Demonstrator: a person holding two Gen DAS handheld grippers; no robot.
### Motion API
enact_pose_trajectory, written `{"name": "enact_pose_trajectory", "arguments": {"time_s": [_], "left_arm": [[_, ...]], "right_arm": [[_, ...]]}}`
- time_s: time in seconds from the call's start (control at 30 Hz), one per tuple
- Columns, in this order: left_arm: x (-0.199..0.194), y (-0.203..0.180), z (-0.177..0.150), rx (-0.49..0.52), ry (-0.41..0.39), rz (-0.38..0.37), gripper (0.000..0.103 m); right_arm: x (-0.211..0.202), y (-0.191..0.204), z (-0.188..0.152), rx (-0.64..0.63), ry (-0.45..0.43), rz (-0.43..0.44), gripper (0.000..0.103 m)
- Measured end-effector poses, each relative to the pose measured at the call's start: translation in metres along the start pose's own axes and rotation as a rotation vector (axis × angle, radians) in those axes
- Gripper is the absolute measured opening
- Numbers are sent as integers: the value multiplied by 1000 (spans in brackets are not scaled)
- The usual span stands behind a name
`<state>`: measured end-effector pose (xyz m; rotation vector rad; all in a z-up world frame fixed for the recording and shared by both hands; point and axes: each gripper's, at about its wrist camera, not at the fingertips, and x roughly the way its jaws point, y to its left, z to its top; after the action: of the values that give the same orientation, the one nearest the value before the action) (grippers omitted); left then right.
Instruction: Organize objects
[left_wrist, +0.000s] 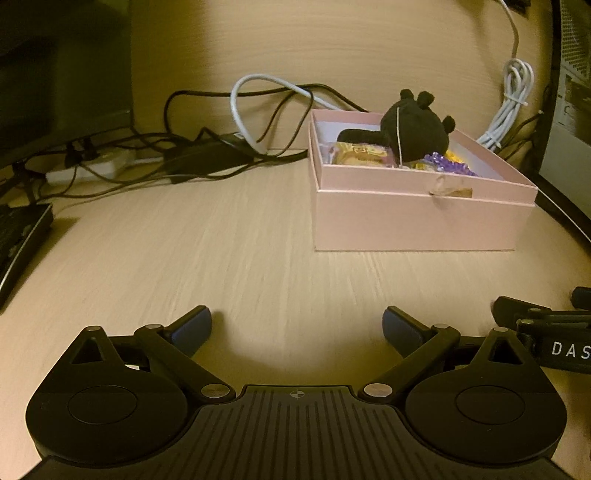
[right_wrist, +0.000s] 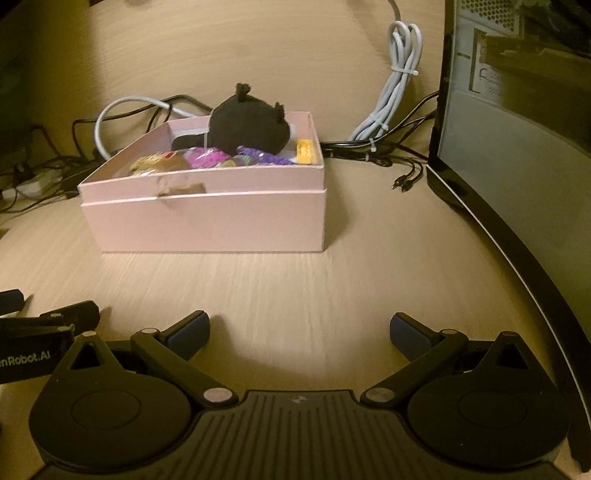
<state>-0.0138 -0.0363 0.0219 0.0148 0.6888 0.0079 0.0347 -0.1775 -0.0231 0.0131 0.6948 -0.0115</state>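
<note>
A pink cardboard box (left_wrist: 417, 221) (right_wrist: 207, 221) stands open on the wooden desk. Inside it lie a black plush toy (left_wrist: 413, 129) (right_wrist: 247, 125), a yellow snack packet (left_wrist: 360, 153) (right_wrist: 155, 164), purple wrapped pieces (left_wrist: 448, 164) (right_wrist: 258, 157) and a small yellow item (right_wrist: 305, 150). My left gripper (left_wrist: 297, 326) hovers open over bare desk, well short of the box, with nothing between its fingers. My right gripper (right_wrist: 299, 328) is open too, in front of the box, holding nothing. Each gripper shows at the edge of the other's view.
Tangled black and white cables (left_wrist: 221, 140) and a power strip (left_wrist: 96, 166) lie behind the box. A bundled white cable (right_wrist: 395, 88) hangs at the back right. A dark monitor (right_wrist: 517, 155) stands at the right, a keyboard (left_wrist: 18, 236) at the left.
</note>
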Motion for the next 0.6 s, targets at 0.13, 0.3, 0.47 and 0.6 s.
{"name": "enact_pose_trajectory", "arguments": {"time_s": [0.13, 0.3, 0.47, 0.6], "left_arm": [[5, -2, 3, 7, 0, -11, 102], [6, -2, 3, 8, 1, -12, 102], [6, -2, 3, 8, 1, -13, 102], [6, -2, 4, 8, 1, -13, 102]], "right_arm": [[3, -3, 2, -5, 0, 6, 103], [6, -4, 4, -13, 1, 17, 103], [6, -5, 4, -15, 1, 17, 103], [6, -5, 5, -14, 1, 17, 103]]}}
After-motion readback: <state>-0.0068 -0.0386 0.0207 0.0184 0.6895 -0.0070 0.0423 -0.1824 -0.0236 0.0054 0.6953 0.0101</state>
